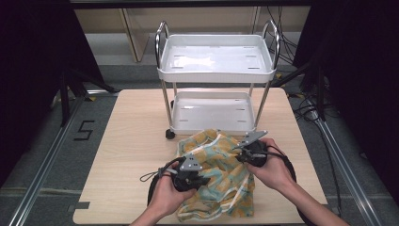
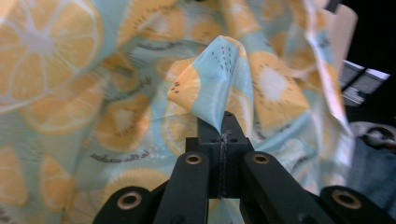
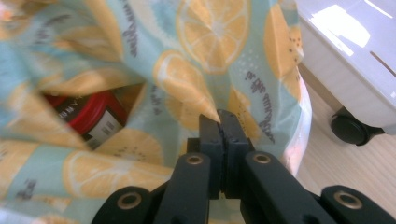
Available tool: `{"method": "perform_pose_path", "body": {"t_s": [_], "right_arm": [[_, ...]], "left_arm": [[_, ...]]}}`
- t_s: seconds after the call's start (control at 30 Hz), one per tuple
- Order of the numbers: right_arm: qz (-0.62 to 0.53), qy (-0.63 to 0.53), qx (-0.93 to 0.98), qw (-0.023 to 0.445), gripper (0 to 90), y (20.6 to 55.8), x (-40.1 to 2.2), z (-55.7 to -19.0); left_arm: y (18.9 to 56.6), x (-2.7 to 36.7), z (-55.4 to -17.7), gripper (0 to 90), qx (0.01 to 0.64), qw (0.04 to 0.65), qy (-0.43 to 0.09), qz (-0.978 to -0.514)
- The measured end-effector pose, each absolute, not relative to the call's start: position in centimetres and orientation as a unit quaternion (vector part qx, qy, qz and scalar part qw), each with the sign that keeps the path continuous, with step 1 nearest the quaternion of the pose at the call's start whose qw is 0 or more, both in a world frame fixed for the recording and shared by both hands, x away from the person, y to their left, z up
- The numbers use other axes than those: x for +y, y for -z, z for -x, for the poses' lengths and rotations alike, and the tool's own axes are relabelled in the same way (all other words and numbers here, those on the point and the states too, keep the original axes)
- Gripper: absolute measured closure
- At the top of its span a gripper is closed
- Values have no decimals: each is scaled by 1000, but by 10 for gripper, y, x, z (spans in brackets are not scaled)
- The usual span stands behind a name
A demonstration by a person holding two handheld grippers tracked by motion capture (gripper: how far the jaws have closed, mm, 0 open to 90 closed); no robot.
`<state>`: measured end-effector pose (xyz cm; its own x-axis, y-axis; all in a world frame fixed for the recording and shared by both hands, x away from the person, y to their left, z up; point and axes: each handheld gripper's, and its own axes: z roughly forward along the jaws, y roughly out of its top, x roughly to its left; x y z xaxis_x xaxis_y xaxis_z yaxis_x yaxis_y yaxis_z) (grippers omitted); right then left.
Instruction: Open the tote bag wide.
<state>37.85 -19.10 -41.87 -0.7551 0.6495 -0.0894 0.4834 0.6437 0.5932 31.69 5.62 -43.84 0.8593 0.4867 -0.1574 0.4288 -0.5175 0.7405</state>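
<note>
A cloth printed with orange slices on pale blue (image 1: 221,176) lies bunched on the near part of the wooden table (image 1: 136,141). My left gripper (image 1: 200,181) is shut on a raised fold of the cloth (image 2: 210,79); the fabric stands up pinched between its jaws (image 2: 223,128). My right gripper (image 1: 242,155) is shut on another fold of the cloth (image 3: 187,88) at the cloth's far right side, its jaws pressed together on the fabric (image 3: 219,121). Under the lifted cloth a red-lidded container with a label (image 3: 91,116) shows through a gap.
A white two-shelf cart (image 1: 216,61) with chrome handles stands on the far half of the table, its black caster (image 3: 350,128) close to the cloth. Bare table lies to the left. Dark curtains flank the scene.
</note>
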Motion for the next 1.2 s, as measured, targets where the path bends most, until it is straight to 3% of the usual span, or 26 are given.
{"method": "perform_pose_path", "body": {"t_s": [0.23, 0.6, 0.77, 0.93, 1.1, 1.2], "right_arm": [[-327, -267, 895, 143, 900, 422, -192, -381], [-328, -253, 893, 177, 900, 427, -194, -389], [-334, -254, 893, 160, 900, 424, -192, -390], [-333, -235, 893, 187, 900, 425, -194, -394], [-348, -216, 897, 167, 900, 434, -196, -393], [-321, -204, 909, 169, 827, 441, -197, -392]], "left_arm": [[449, 51, -302, 896, 243, 404, -21, -882], [460, 49, -294, 897, 221, 378, -5, -899], [466, 51, -291, 897, 224, 363, 6, -905], [467, 58, -292, 897, 232, 348, 9, -908], [469, 64, -294, 896, 238, 342, 6, -909], [469, 64, -295, 896, 237, 348, 6, -907]]}}
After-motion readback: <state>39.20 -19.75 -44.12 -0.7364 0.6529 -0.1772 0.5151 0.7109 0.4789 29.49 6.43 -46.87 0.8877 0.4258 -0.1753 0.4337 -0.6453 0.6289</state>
